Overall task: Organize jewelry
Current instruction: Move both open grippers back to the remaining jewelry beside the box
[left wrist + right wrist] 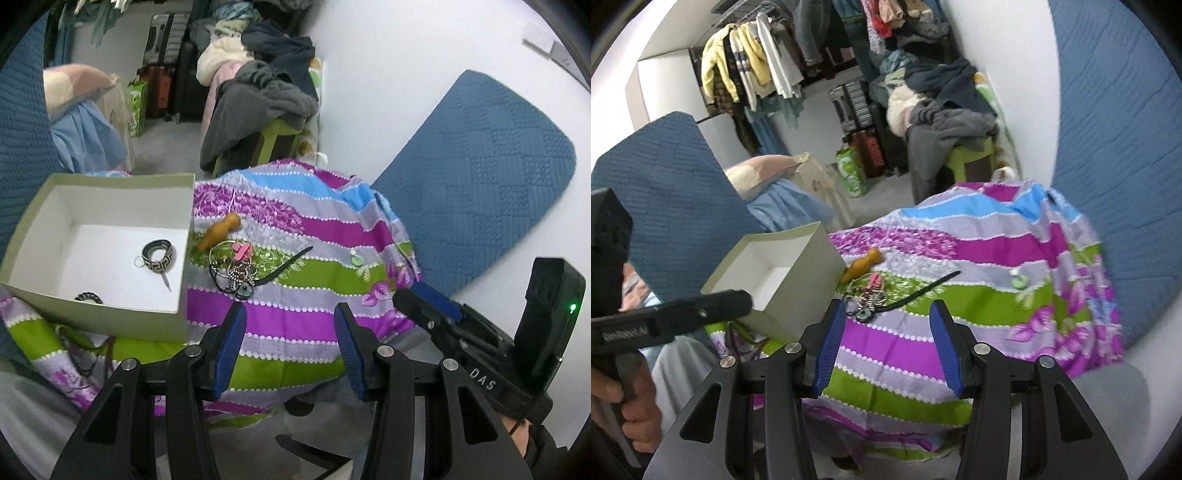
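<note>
An open grey-green box [110, 206] [798, 284] sits on a striped cloth [295, 317] [905, 343]. Inside it lie a patterned bangle [159, 254] and a dark bracelet [88, 297]. Right of the box is a tangled pile of jewelry [236, 269] [866, 301] with bead chains, a pink piece and a black band [288, 264] [929, 288]. An orange wooden piece [219, 233] [864, 267] lies beside the box. My left gripper [291, 314] hovers open before the pile, holding nothing. My right gripper [886, 312] is open too, just short of the pile.
A blue quilted cushion [480, 177] leans on the white wall at the right. A green stool heaped with clothes [266, 110] [960, 122] stands behind the cloth. Suitcases and a clothes rail [757, 66] fill the back. A green round pendant [357, 260] lies apart on the cloth.
</note>
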A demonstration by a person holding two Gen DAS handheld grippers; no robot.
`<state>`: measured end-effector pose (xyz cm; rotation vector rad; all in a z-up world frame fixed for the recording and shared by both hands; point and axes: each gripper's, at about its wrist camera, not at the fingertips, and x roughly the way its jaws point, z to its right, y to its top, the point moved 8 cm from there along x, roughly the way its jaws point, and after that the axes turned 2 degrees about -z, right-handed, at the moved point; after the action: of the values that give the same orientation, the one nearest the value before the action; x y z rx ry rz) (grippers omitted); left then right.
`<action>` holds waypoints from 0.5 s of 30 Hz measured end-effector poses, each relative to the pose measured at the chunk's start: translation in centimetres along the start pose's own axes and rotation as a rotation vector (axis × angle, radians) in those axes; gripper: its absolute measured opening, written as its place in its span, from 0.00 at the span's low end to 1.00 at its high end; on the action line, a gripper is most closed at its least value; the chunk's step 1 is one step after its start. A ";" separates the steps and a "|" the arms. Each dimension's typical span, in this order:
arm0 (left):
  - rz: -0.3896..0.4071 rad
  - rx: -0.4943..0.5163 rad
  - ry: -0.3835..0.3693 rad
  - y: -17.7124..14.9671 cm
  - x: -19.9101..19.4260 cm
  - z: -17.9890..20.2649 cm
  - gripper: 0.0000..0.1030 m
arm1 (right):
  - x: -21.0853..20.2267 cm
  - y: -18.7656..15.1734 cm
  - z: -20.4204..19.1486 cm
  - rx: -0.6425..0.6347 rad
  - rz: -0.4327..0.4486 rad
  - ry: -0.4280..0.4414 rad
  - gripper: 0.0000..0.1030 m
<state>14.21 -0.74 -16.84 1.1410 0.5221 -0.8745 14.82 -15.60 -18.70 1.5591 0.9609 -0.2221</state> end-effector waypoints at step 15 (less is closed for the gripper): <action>-0.068 -0.030 0.084 1.3 10.2 -2.4 0.28 | 13.6 2.6 1.6 0.006 -0.196 0.218 0.30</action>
<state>21.33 -1.66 -24.65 1.1418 0.6440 -0.8775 25.84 -10.81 -25.82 1.5161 1.2875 -0.1943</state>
